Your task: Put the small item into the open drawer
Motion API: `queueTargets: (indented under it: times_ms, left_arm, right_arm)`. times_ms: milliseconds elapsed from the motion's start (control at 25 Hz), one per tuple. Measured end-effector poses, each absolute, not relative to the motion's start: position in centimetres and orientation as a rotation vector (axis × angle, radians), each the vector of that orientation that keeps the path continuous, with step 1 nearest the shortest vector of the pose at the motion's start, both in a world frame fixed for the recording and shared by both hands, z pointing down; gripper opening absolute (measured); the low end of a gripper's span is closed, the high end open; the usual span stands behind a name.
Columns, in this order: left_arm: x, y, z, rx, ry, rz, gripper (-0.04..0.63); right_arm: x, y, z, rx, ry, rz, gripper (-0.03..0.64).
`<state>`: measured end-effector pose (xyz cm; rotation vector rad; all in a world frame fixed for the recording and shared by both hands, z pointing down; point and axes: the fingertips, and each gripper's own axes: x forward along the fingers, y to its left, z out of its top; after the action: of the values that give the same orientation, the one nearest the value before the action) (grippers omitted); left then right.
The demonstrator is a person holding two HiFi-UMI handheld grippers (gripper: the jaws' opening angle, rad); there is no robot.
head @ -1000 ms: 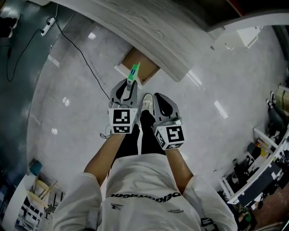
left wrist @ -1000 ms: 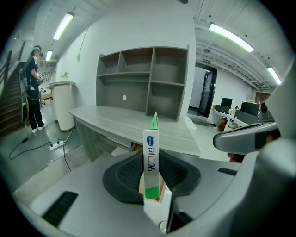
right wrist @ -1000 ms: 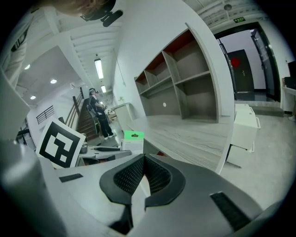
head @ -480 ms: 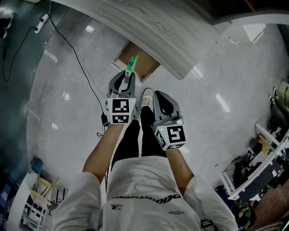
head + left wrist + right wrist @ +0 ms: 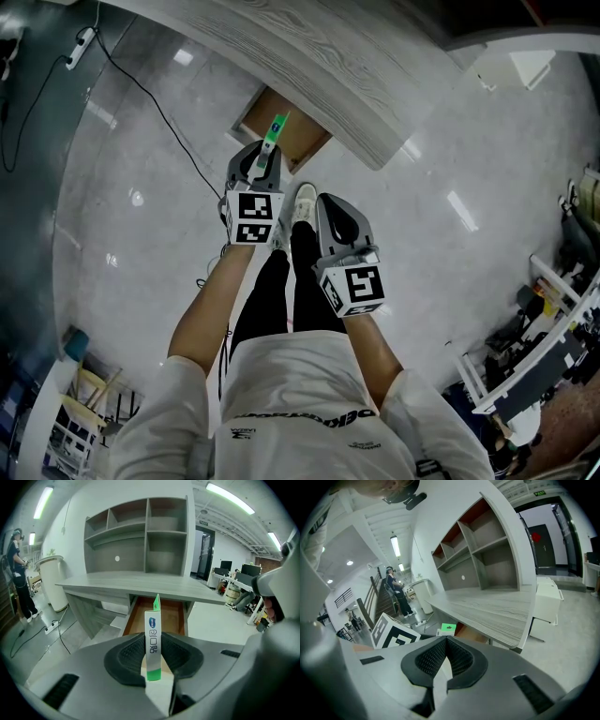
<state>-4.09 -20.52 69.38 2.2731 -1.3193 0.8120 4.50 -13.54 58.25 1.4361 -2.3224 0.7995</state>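
A slim white and green box point(image 5: 152, 620) stands upright between the jaws of my left gripper point(image 5: 154, 641), which is shut on it. In the head view the left gripper point(image 5: 264, 152) reaches forward, and the box point(image 5: 276, 129) shows over the open drawer point(image 5: 302, 141), which has a brown inside and juts out from under the grey wooden desk point(image 5: 319, 56). The left gripper view has the drawer point(image 5: 171, 616) straight ahead behind the box. My right gripper point(image 5: 328, 201) hangs beside the left, nearer the person. Its jaws are shut with nothing between them point(image 5: 446, 641).
A grey shelf unit point(image 5: 140, 536) stands on the desk. A black cable point(image 5: 159, 112) runs across the floor from a power strip point(image 5: 80, 49) at the left. The person's white shoe point(image 5: 304, 202) shows between the grippers. A white cabinet point(image 5: 546, 602) stands at the desk's right end.
My left gripper has moved forward towards the drawer with the box still in it. The right gripper has stayed about where it was.
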Motion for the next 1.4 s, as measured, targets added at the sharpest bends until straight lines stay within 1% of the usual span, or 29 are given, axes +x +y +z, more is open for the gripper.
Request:
queueTargets:
  times_ms: [720,1400]
  left_arm:
    - [-3.7,-21.5,74.5,2.275,-1.243,0.917,0.101]
    - [-2.7,-21.8,77.1,2.266,-1.158,1.016,0.104]
  right_arm:
    - [5.2,-13.4,60.2,1.451,-2.294,0.82,0.031]
    - [5.2,-13.1,60.7,1.444,-2.286,0.851,0.031]
